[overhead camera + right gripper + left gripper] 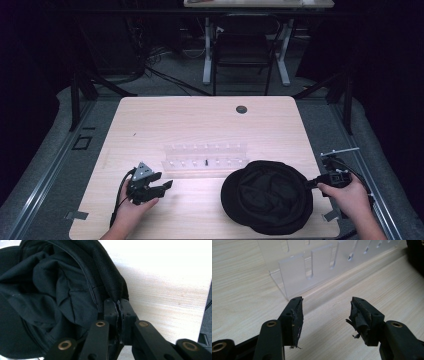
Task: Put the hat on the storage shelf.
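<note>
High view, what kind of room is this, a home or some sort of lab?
Probably a lab or recording workspace: a bare wooden table fenced by dark framing, loose cables on the grey floor, and another desk with a chair behind.

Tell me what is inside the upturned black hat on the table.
The black hat lies opening-up; inside shows crumpled black lining and seams, nothing else visible. The right gripper is shut on its rim. Folds hide the crown's bottom, and the table beneath the hat is covered.
</note>
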Motion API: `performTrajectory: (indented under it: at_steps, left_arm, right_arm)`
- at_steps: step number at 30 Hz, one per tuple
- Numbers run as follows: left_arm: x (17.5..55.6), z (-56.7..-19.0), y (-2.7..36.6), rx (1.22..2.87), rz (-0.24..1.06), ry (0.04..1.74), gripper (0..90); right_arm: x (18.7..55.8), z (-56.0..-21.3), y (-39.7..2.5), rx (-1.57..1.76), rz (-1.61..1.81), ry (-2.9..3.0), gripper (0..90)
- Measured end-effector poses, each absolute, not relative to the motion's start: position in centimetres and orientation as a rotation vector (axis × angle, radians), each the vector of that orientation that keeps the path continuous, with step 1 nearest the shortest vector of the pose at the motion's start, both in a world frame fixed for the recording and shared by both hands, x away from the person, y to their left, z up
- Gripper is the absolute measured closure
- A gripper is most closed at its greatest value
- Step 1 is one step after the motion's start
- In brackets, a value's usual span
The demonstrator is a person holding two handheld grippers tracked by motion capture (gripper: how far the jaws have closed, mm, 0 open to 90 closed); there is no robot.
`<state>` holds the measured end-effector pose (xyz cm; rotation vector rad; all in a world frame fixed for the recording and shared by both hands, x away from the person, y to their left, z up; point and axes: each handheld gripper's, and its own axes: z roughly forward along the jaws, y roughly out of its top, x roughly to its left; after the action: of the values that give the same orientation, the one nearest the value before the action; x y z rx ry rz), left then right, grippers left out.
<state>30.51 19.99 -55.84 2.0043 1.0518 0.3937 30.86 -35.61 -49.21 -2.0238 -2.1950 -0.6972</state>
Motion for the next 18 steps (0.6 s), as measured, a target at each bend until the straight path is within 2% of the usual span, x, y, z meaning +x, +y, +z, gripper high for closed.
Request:
performTrajectory:
  at_steps: [1,10,11,18]
  left_arm:
    - [30.5,-55.8,20.0,2.002,0.393,1.053,43.9]
    - [30.5,-55.9,20.0,2.005,0.392,1.055,43.9]
    - [30.5,-55.9,20.0,2.002,0.393,1.055,43.9]
    - [30.5,-55.9,20.0,2.006,0.391,1.051,43.9]
  right_arm:
    - [31.1,-49.4,-35.5,-2.033,-0.677,-2.193,82.3]
    - [31.9,-49.9,-35.2,-2.034,-0.556,-2.199,79.3]
    - [31.9,-50.1,-34.8,-2.111,-0.569,-2.162,79.2]
    - [32.4,-50.9,-35.3,-2.044,-0.489,-2.157,76.6]
